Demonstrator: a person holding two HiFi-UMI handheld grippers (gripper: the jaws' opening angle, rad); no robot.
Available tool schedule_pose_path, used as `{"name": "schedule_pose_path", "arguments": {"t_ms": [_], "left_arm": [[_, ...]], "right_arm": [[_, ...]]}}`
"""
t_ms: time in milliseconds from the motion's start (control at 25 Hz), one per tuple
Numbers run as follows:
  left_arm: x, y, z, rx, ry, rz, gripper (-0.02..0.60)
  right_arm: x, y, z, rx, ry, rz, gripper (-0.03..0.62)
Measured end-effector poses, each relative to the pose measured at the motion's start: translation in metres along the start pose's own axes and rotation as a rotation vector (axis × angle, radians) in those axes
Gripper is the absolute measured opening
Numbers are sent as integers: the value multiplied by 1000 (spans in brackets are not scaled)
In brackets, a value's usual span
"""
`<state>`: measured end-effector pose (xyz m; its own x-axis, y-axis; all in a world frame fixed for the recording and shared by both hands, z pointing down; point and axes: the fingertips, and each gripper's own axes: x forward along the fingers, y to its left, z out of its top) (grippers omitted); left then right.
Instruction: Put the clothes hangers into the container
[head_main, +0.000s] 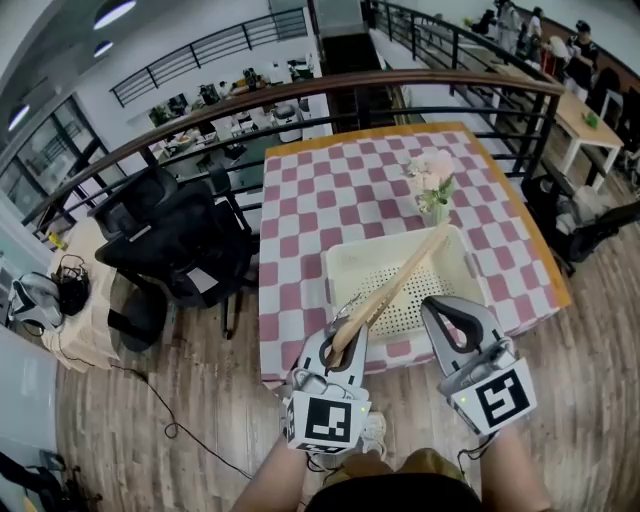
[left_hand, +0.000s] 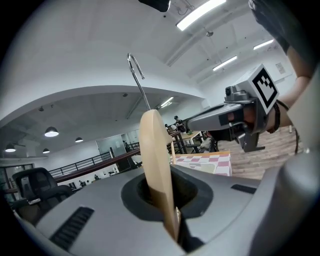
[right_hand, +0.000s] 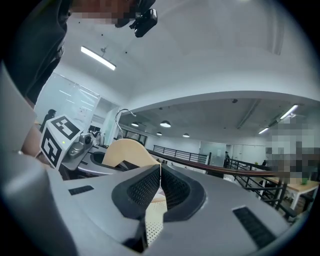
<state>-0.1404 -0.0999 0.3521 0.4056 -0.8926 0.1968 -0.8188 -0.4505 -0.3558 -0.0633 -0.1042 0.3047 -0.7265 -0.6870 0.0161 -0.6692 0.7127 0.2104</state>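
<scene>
The left gripper (head_main: 346, 345) sits at 6 o'clock in the head view. Its jaws aim toward 1 o'clock and are clamped tight on a hanger (head_main: 395, 290). The right gripper (head_main: 452, 318) sits at 5 o'clock, near the left one and aimed toward 11 o'clock. Its jaws are pressed together with nothing between them. The bare left forearm (head_main: 272, 480) and right forearm (head_main: 520, 462) reach in from the bottom edge.

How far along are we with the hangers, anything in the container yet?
Done: nothing lies loose in the container. In hand: left gripper shut on a wooden hanger slanting over the container; right gripper shut, empty. Left: lower and release it; no other hangers in view.
</scene>
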Motion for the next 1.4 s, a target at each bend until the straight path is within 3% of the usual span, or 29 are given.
{"name": "schedule_pose_path", "arguments": {"t_ms": [760,1400], "left_arm": [[44,14,-22,4,62,-93,8],[71,10,-34,36,147,-93,8]], "right_arm": [[23,-26,-12,8,5,-93,32],[45,-53,-21,19,2,-27,34]]}}
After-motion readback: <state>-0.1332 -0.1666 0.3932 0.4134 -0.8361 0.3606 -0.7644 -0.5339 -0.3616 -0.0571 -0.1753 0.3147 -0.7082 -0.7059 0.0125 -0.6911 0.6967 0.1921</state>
